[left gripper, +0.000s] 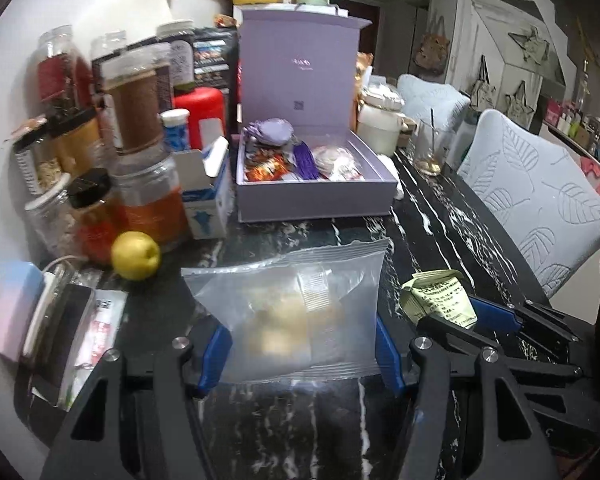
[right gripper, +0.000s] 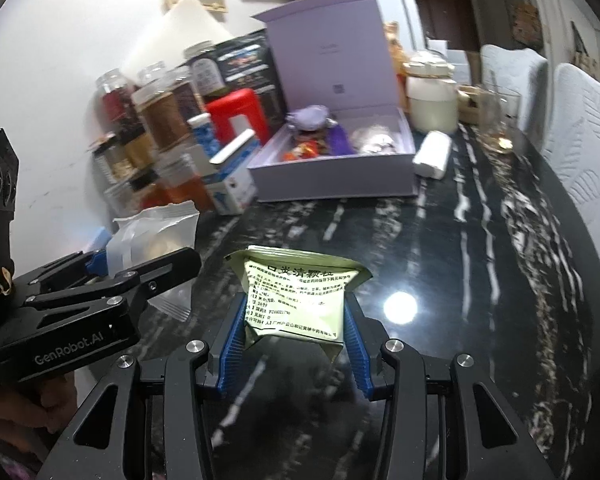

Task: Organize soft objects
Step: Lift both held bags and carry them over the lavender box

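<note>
My left gripper (left gripper: 304,356) is shut on a clear plastic bag (left gripper: 296,300) holding pale bread-like pieces, its blue pads pressing both sides just above the black marble table (left gripper: 440,224). My right gripper (right gripper: 296,340) is shut on a crumpled pale green packet (right gripper: 300,292) printed with dark text. The two grippers sit side by side, the left one with its bag (right gripper: 152,236) showing at the left of the right wrist view. Ahead stands an open lilac box (left gripper: 316,200), lid upright, with purple and orange wrapped items inside. The same box (right gripper: 332,184) sits ahead in the right wrist view.
Several jars and bottles (left gripper: 136,120) crowd the left by the wall, beside a yellow fruit (left gripper: 135,255) and a blue-and-white carton (left gripper: 210,200). A white jar (left gripper: 380,120) and a drinking glass (left gripper: 430,152) stand right of the box. Leaf-patterned chairs (left gripper: 532,200) line the table's right edge.
</note>
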Tool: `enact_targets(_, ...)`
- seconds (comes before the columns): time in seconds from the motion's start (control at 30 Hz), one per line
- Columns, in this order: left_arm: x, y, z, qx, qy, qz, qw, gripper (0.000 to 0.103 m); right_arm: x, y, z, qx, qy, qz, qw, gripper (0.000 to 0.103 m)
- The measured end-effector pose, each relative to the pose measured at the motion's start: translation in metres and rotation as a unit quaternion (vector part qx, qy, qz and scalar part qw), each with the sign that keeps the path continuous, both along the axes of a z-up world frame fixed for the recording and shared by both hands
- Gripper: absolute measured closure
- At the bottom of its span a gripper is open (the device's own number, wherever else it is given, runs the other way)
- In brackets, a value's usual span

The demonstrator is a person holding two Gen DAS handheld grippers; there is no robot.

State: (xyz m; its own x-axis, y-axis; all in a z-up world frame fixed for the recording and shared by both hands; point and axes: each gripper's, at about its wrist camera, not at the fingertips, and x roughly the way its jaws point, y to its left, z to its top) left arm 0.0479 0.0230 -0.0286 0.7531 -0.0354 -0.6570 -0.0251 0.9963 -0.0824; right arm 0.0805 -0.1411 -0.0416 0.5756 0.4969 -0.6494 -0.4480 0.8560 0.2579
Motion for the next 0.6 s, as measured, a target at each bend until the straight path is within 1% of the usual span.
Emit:
enact_targets(0.27, 0.004, 0.019, 0.02, -0.012, -0.029, 0.018, 0.9994, 0.042, 0.01, 0.021, 0.022, 0.006, -0.024, 0.031, 0.999, 0.058)
enact_targets(0.6, 0.025, 0.026, 0.053, -0.012, -0.076, 0.012, 0.997, 0.042, 0.028, 0.035, 0.056, 0.002, -0.065, 0.045, 0.997, 0.058)
